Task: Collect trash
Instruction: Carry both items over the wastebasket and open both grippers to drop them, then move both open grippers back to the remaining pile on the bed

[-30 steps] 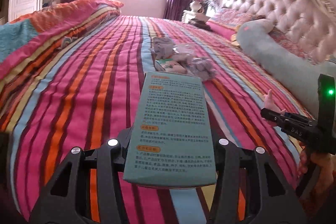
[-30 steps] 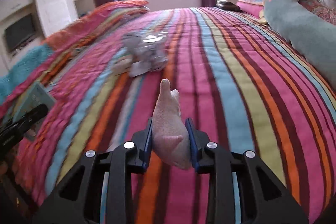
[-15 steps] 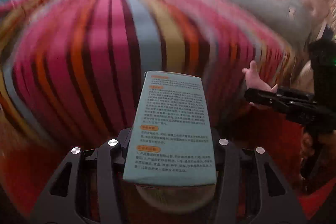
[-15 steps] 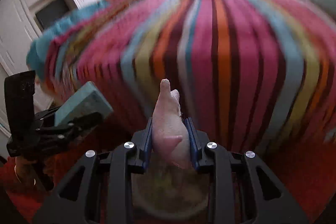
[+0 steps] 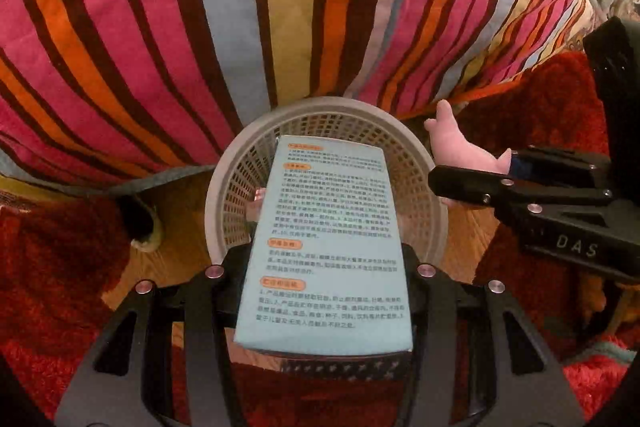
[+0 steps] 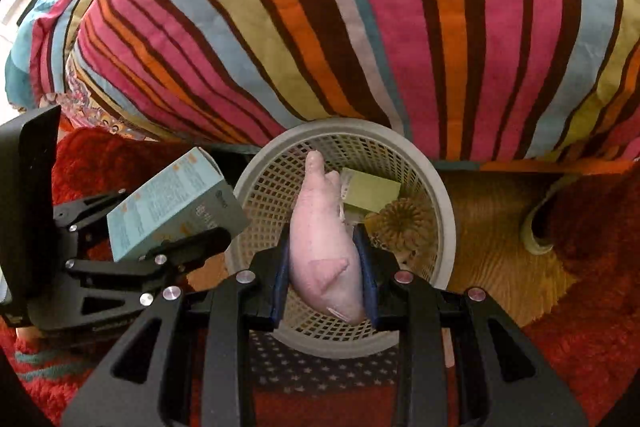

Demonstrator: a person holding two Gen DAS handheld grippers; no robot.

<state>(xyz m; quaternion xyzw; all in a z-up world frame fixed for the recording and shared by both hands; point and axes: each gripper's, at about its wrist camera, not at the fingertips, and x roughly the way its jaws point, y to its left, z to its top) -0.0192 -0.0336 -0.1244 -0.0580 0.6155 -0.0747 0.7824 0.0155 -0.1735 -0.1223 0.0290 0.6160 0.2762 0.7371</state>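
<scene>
A round grey mesh wastebasket (image 5: 224, 187) (image 6: 444, 203) stands on the wooden floor at the foot of the striped bed. My left gripper (image 5: 324, 267) is shut on a light-blue printed carton (image 5: 324, 247) (image 6: 168, 211), held over the basket's mouth. My right gripper (image 6: 324, 267) is shut on a pink plush toy (image 6: 324, 243) (image 5: 460, 147), which also hangs above the basket opening. In the left wrist view the right gripper (image 5: 472, 179) comes in from the right at the basket's rim. Inside the basket lie a green box (image 6: 372, 193) and a brown ribbed piece (image 6: 404, 223).
The striped bedspread (image 5: 280, 7) (image 6: 360, 7) drapes over the bed edge just behind the basket. A red shaggy rug (image 5: 48, 267) (image 6: 580, 327) surrounds the strip of wooden floor (image 6: 492, 239). A slipper (image 5: 140, 219) (image 6: 544, 223) lies beside the basket.
Both grippers swung from facing across the bed to pointing down at the floor, and now hold the carton and the plush toy over the wastebasket. Neither grip has altered.
</scene>
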